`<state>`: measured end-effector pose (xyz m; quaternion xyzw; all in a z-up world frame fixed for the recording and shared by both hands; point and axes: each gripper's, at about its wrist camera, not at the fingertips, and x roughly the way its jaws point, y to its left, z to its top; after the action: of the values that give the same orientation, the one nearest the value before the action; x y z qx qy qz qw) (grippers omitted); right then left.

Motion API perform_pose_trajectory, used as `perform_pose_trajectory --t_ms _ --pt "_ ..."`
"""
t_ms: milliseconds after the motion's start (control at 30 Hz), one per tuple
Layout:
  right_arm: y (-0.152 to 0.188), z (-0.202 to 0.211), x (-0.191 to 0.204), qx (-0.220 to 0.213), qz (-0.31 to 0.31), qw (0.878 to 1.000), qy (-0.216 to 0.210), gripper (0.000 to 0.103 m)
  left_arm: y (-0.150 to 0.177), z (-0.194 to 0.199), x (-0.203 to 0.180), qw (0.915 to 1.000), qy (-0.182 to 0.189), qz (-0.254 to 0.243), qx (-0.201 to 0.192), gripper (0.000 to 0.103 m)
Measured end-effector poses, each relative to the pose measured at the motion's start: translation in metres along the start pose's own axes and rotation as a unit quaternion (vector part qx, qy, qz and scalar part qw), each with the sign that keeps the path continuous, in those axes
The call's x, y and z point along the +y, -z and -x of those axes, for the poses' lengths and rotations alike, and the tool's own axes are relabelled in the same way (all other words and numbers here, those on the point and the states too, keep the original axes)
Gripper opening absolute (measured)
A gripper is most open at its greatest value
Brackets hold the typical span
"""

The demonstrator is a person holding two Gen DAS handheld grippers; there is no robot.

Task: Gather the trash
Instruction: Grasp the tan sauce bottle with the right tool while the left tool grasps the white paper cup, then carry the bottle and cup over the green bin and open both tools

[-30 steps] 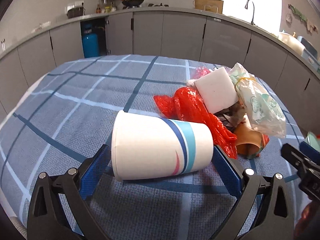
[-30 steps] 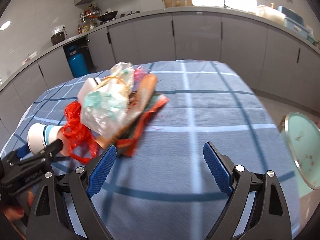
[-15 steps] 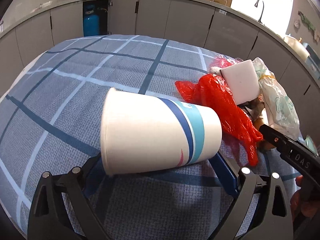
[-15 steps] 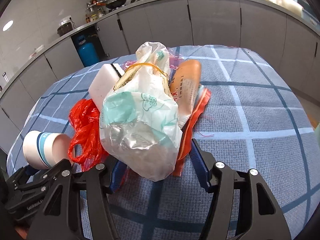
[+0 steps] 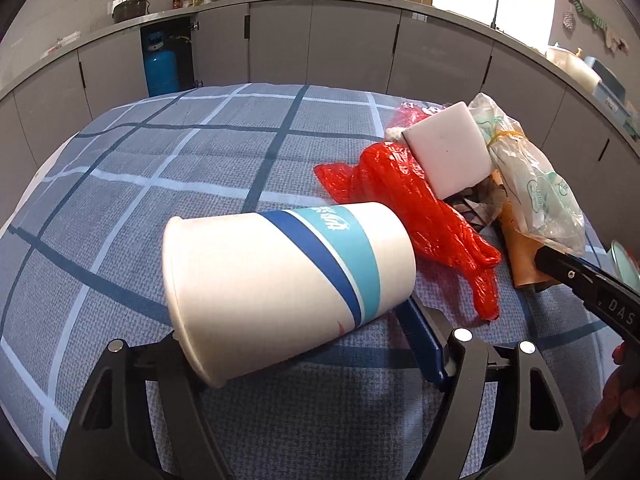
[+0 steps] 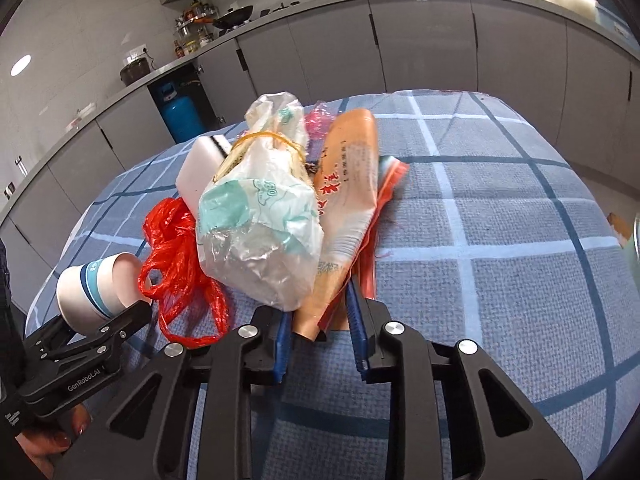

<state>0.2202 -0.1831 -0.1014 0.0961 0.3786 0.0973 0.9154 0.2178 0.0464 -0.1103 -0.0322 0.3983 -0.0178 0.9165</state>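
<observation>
Left gripper (image 5: 296,344) closing w/ a white paper cup (image 5: 288,288) between its fingers; cup lies on its side, mouth toward 7 o'clock, navy + teal bands w/ white lettering too skewed to read. Whether the pads already press it: can't tell, left pad hidden behind cup. Right gripper (image 6: 320,340) closing, fingers narrow, an orange snack wrapper (image 6: 348,216) between them; its bottom edge sits in the gap, contact unclear. Wrapper carries printed Chinese text + red characters, not legible. Trash pile at 1–2 o'clock from the cup on the blue checked desk (image 5: 180,184): red plastic bag (image 5: 416,208) touching the cup, white foam block (image 5: 448,152) on top of it, clear bag w/ green print (image 6: 260,224) tied w/ a rubber band. Tool bodies read "GenRobot.AI" in the right view, "DAS" in the left.
</observation>
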Motion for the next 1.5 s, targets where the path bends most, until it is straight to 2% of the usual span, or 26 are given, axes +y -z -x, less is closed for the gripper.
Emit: perform_pose_trajectory --t_ms 67,367,467,500,533,700,767,800,833,900,1000,1133,1267,1300,1367,1500 --pt "0.002 0.004 -0.006 -0.002 -0.007 1.0 -0.001 0.022 0.0 0.0 -0.002 1.0 -0.002 -0.005 0.0 0.069" --pt "0.014 0.027 -0.04 -0.011 -0.033 0.999 0.015 0.02 0.002 0.008 -0.01 0.9994 -0.006 -0.028 -0.018 0.068" --pt "0.017 0.036 -0.049 -0.017 -0.036 0.999 0.02 0.019 0.005 0.013 -0.015 0.9988 -0.002 -0.041 -0.027 0.055" --pt "0.018 0.039 -0.052 -0.018 -0.038 0.999 0.022 0.019 0.005 0.013 -0.016 0.9987 -0.002 -0.044 -0.027 0.044" --pt "0.019 0.041 -0.055 -0.02 -0.038 0.999 0.025 0.019 0.006 0.012 -0.018 0.9987 -0.002 -0.046 -0.024 0.04" --pt "0.024 0.049 -0.064 -0.024 -0.035 0.998 0.038 0.019 0.012 0.007 -0.015 0.9995 0.018 -0.027 -0.005 0.04" --pt "0.026 0.05 -0.068 -0.026 -0.033 0.998 0.043 0.02 0.018 0.01 -0.013 0.9995 0.02 -0.019 -0.011 0.041" --pt "0.026 0.05 -0.068 -0.027 -0.033 0.998 0.043 0.02 0.019 0.013 -0.012 0.9995 0.016 -0.018 -0.02 0.058" --pt "0.027 0.05 -0.069 -0.028 -0.033 0.998 0.044 0.02 0.019 0.019 -0.011 0.9992 0.014 -0.013 -0.035 0.079" --pt "0.028 0.049 -0.072 -0.029 -0.037 0.998 0.042 0.02 0.019 0.03 -0.007 0.9983 0.006 0.0 -0.058 0.089" --pt "0.029 0.049 -0.077 -0.03 -0.045 0.998 0.038 0.02 0.019 0.036 -0.001 0.9982 0.004 0.004 -0.06 0.089" --pt "0.031 0.048 -0.08 -0.03 -0.052 0.998 0.034 0.021 0.019 0.038 0.009 0.9976 -0.016 -0.016 -0.065 0.097" --pt "0.033 0.047 -0.081 -0.031 -0.048 0.998 0.036 0.021 0.009 0.024 0.016 0.9979 0.0 -0.038 -0.053 0.097" --pt "0.032 0.047 -0.081 -0.031 -0.047 0.998 0.036 0.021 0.006 0.021 0.016 0.998 0.011 -0.042 -0.045 0.095" --pt "0.033 0.047 -0.08 -0.031 -0.046 0.998 0.037 0.021 0.006 0.019 0.017 0.9978 0.026 -0.043 -0.042 0.082" --pt "0.033 0.046 -0.081 -0.031 -0.046 0.998 0.037 0.021 0.008 0.022 0.007 0.9957 0.031 -0.072 -0.049 0.081"
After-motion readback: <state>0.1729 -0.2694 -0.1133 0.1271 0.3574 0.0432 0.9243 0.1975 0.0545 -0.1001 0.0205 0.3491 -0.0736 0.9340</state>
